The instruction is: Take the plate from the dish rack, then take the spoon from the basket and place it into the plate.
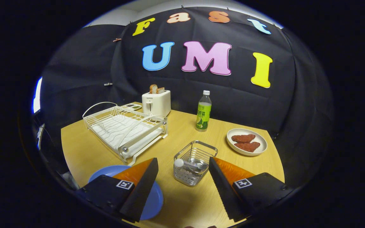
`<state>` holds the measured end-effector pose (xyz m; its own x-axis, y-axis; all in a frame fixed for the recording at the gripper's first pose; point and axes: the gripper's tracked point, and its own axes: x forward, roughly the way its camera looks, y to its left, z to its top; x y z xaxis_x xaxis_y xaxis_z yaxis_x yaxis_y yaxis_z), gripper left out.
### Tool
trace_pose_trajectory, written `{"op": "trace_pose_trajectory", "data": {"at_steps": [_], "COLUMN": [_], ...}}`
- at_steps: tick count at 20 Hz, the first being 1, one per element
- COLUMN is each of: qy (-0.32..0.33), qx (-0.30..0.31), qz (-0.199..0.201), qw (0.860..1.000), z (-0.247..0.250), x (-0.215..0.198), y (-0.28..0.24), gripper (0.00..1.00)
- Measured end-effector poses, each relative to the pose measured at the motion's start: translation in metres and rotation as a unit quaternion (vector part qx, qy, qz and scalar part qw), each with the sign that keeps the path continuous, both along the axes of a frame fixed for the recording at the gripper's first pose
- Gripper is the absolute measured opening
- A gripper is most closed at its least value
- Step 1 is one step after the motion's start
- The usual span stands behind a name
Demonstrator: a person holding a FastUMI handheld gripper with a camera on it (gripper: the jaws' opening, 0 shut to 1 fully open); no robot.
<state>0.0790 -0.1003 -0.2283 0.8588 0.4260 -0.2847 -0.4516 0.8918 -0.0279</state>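
A blue plate [152,202] lies flat on the wooden table [185,126], mostly hidden under my left finger. The white wire dish rack [124,128] stands beyond it to the left, with no dishes in it. A small metal wire basket [194,162] sits just ahead, between my two fingers, and a white spoon [185,164] lies inside it with its round end toward the left. My gripper [182,177] is open and holds nothing; the basket's near side is level with the fingertips.
A white toaster [156,102] with bread slices stands behind the rack. A green-labelled bottle [203,111] stands beyond the basket. A white plate [246,141] with two reddish pieces of food lies ahead to the right, near the table's edge.
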Motion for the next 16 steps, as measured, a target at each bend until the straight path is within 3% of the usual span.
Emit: {"op": "trace_pose_trajectory", "data": {"at_steps": [3,5,10,12,14,15,16], "qy": [-0.017,-0.025,-0.028,-0.021,-0.016,-0.010,-0.002], "qx": [-0.014,-0.012,0.005,0.017,0.019,0.020,0.020], "qz": [0.009,0.009,-0.006,-0.006,-0.017,-0.016,-0.017], "qw": [1.000,1.000,1.000,1.000,1.000,1.000,1.000], "z": [-0.012,-0.014,-0.014,-0.013,-0.016,-0.016,-0.018], "x": [0.014,0.024,0.041,0.042,0.045,0.045,0.044], "y": [0.006,0.008,0.008,0.013,0.009,0.010,0.010], "gripper": [0.96,0.89,0.53,0.53,0.35,0.31,0.34]}}
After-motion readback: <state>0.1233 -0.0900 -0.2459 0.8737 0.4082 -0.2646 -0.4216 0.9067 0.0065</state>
